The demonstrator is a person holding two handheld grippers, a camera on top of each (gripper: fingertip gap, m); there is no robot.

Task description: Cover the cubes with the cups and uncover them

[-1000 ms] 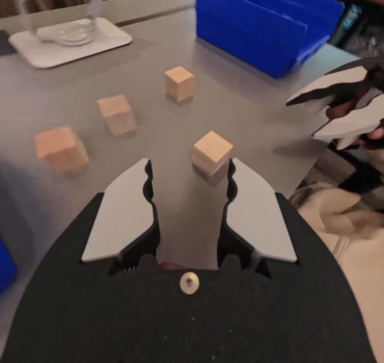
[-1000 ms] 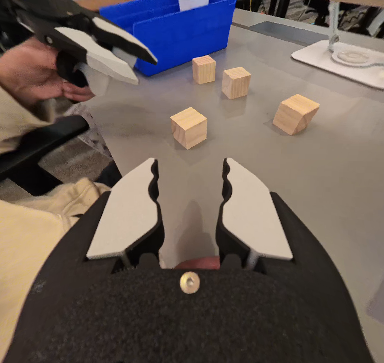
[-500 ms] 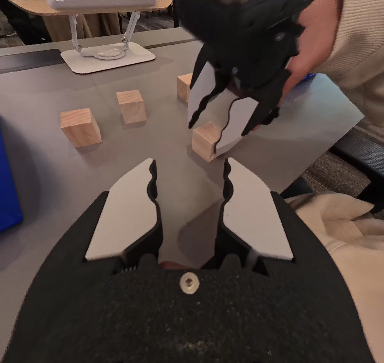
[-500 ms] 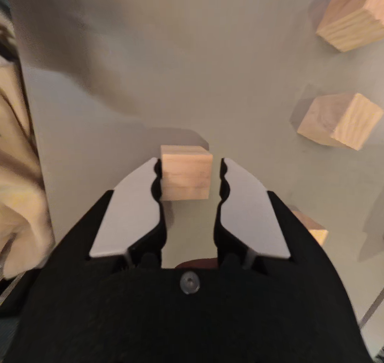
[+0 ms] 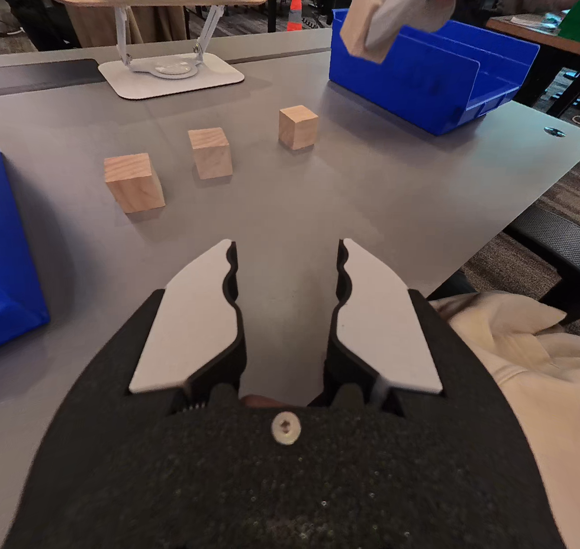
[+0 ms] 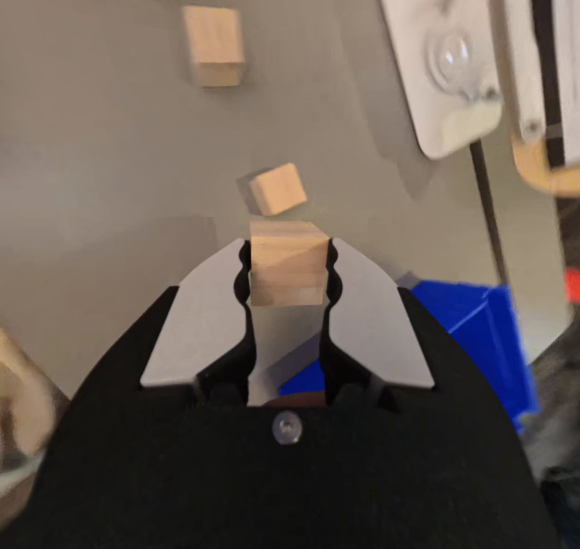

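Three wooden cubes stand on the grey table in the left wrist view: a left cube [image 5: 133,182], a middle cube [image 5: 211,152] and a right cube [image 5: 298,127]. My left gripper [image 5: 287,246] is open and empty, low over the table's near part. My right gripper [image 6: 288,245] is shut on a fourth wooden cube [image 6: 287,264] and holds it high in the air. In the left wrist view that held cube [image 5: 361,28] shows at the top, above the blue bin, with a right finger [image 5: 398,16] over it. No cups are in view.
A blue bin [image 5: 439,88] stands at the table's back right; it also shows in the right wrist view [image 6: 483,345]. A white stand base [image 5: 171,75] sits at the back. Another blue bin's wall [image 5: 15,267] is at the left. The table's edge [image 5: 508,229] runs on the right.
My right gripper closed on the nearest cube and lifted it off the table, up and toward the blue bin. My left gripper stayed open and hardly moved.
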